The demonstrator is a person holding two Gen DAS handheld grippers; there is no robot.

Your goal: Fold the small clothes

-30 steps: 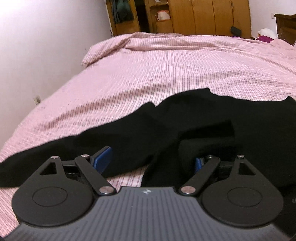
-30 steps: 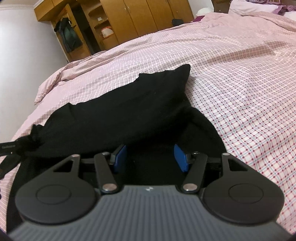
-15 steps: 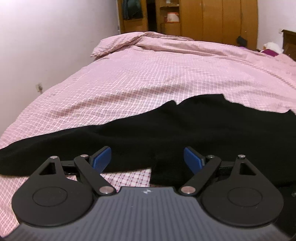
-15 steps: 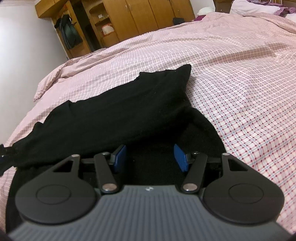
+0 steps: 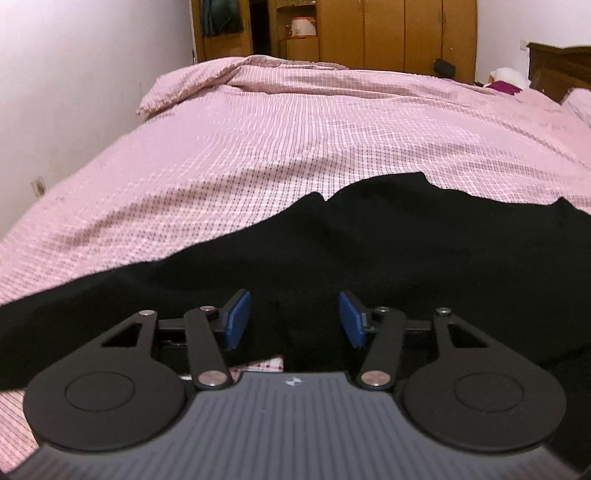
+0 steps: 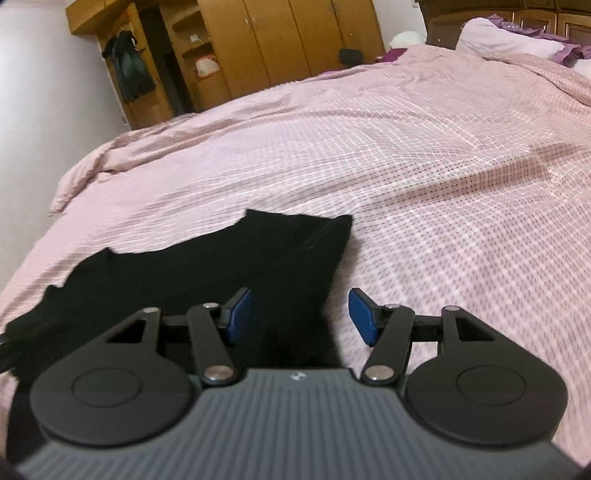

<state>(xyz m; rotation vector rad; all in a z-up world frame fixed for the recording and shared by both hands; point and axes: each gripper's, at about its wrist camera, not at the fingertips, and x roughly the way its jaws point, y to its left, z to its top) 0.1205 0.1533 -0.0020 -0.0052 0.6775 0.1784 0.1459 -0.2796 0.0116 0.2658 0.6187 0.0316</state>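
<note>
Black garment (image 5: 406,251) lies spread on the pink checked bedcover (image 5: 295,140), near the camera side of the bed; it fills the lower half of the left wrist view and the lower left of the right wrist view (image 6: 221,266). Fabric is uniformly black and matte, with almost no visible texture or seams; what kind of garment it is cannot be told. Far edge is irregular: in the left view it rises in two humps with a small notch between them, then runs off to the left as a long, narrowing strip. In the right view the far edge steps up from left to right and ends in a fairly square corner lying flat on the cover, with bare bedcover to its right. A small patch of checked cover shows through a gap in the cloth just ahead of the left gripper's body. Left gripper (image 5: 293,319): blue pads part-way apart, jaws have just been closing, black cloth lying in the gap between them, but the pads do not visibly press it. Right gripper (image 6: 301,315): pads likewise part-way apart, the garment's right edge running through the gap, left pad over cloth, right pad over bare cover; no clamping seen. Wooden wardrobe (image 5: 399,33) stands beyond the bed.
</note>
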